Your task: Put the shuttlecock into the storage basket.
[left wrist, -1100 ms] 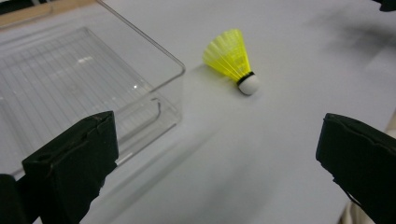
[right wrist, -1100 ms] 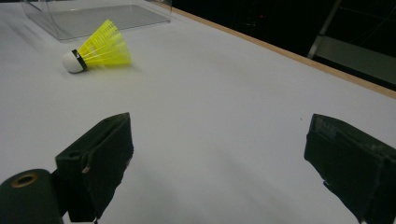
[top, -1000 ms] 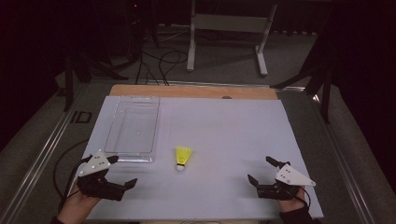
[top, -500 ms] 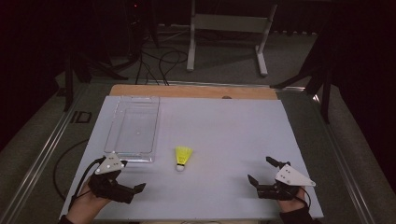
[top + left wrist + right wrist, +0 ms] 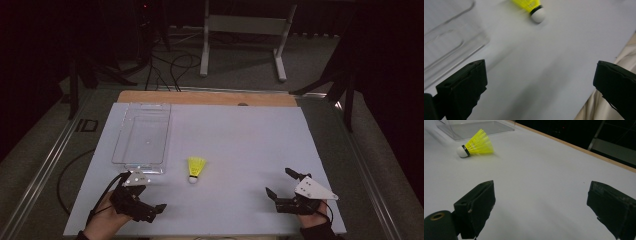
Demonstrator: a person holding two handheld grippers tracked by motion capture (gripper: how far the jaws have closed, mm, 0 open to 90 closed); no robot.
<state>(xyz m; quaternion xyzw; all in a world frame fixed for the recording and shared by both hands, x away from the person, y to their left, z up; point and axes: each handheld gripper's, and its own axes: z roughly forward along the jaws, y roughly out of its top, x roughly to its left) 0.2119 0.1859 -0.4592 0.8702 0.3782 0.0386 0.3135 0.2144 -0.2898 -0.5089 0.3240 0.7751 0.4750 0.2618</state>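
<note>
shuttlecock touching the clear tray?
Apart. The high view shows bare white table between the shuttlecock and the clear tray's near right corner.

High view: white table top (image 5: pixel 240 145) evenly lit from above, room around it near black, slight noise, soft focus. Faint short shadows only. Clear tray (image 5: pixel 142 137) at 10 o'clock shows weak edge glints, no hard glare. Left gripper view: motion blur throughout, shuttlecock (image 5: pixel 532 8) at 12 o'clock smeared, tray edges streaked, jaws at 7 and 4 o'clock soft. Right gripper view: sharper, shuttlecock at 10 o'clock crisp with a soft shadow beside it, near jaws slightly defocused, background at 1 o'clock dark.
</note>
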